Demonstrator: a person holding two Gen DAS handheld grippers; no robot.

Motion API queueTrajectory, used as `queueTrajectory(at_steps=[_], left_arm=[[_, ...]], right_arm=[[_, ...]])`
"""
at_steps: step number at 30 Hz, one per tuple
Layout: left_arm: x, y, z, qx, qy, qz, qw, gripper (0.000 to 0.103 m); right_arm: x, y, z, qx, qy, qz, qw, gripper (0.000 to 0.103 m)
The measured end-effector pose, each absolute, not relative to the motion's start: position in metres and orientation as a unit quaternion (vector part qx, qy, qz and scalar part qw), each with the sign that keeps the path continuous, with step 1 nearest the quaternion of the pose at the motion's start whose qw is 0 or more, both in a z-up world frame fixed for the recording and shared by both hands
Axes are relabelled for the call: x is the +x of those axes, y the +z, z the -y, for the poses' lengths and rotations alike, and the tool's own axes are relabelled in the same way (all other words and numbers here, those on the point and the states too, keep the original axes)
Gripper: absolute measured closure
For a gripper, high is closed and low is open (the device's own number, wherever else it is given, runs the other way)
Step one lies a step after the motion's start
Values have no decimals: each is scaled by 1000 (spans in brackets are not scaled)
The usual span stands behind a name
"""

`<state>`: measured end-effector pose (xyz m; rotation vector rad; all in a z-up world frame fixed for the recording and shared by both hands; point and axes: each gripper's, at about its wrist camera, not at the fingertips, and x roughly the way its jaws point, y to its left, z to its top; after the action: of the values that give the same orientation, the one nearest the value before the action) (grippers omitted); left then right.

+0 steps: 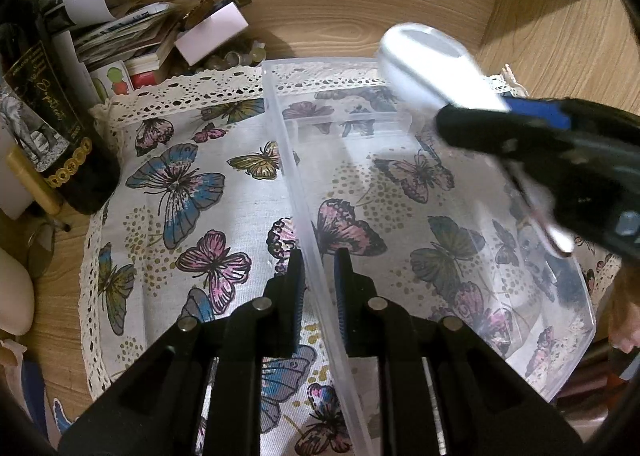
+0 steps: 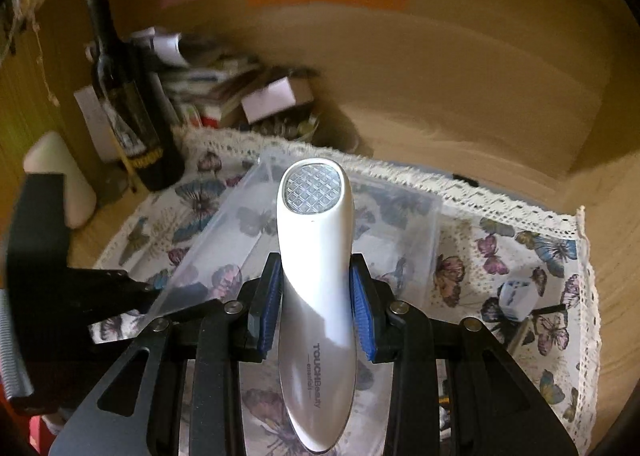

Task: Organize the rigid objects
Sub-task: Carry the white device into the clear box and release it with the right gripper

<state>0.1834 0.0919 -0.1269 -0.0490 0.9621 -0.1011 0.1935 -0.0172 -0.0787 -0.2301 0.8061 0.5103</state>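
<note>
A clear plastic organizer tray (image 1: 568, 356) with dividers lies on a butterfly-print cloth (image 1: 180, 192). My left gripper (image 1: 320, 288) is shut on the tray's left wall, one finger on each side. My right gripper (image 2: 316, 296) is shut on a white TouchBeauty handheld device (image 2: 316, 256), holding it in the air above the tray (image 2: 224, 232). In the left wrist view the device (image 1: 432, 64) and right gripper (image 1: 472, 112) hover over the tray's far right part, blurred.
A dark wine bottle (image 1: 60, 128) stands at the left edge of the cloth. Papers, boxes and small items (image 1: 160, 36) pile up behind it. A white cube (image 2: 516, 296) lies on the cloth at the right. Wooden walls enclose the space.
</note>
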Motion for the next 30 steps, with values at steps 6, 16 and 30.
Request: queueTrajectory(at_steps=[6,16,30], left_arm=[[183,-127,-93,-23,-53,-461,886,88],[185,-130,-99,-31,-62,-460,885,87],[185,-130,-96,-26,-59,-461,885,87]], right_arm=[[211,-96,0,-131,252,-438,853,73],[229,-120,-15,-146,252,-500,815,72],[201,-78,8,-131,254,-426,858,67]])
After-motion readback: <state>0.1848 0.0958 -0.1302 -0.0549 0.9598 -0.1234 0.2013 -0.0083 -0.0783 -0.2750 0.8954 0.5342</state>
